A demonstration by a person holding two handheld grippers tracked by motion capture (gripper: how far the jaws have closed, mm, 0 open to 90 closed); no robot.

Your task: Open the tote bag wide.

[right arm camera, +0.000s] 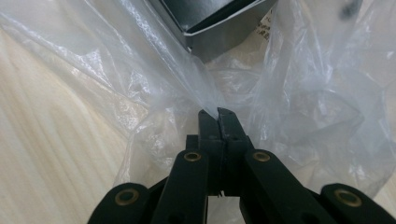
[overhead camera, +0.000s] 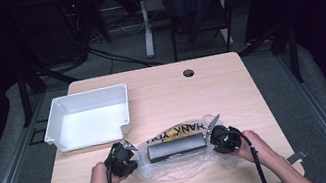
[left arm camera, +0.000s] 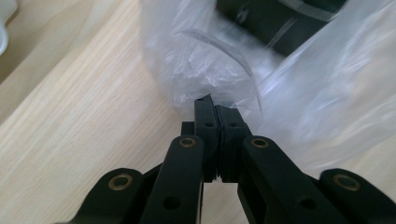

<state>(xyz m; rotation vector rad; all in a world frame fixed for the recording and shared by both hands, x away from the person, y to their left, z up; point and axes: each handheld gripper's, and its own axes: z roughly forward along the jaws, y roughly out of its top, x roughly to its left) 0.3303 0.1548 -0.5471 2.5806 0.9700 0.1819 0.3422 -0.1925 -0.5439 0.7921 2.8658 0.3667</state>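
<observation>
Both tongs pinching a clear plastic bag on the worktop

Nearest, two hands hold the left tongs (overhead camera: pixel 128 151) and right tongs (overhead camera: pixel 213 133) at either end of the plastic bag (overhead camera: pixel 178 162); each pair's jaws are closed on a fold of its film (the left pair at its left edge, the right pair at its right). Inside the bag lies a dark box (overhead camera: pixel 177 148), between the two tongs. Farther off, on the worktop (overhead camera: pixel 176 94), sits a white tray (overhead camera: pixel 88 117), well apart at the left.
</observation>
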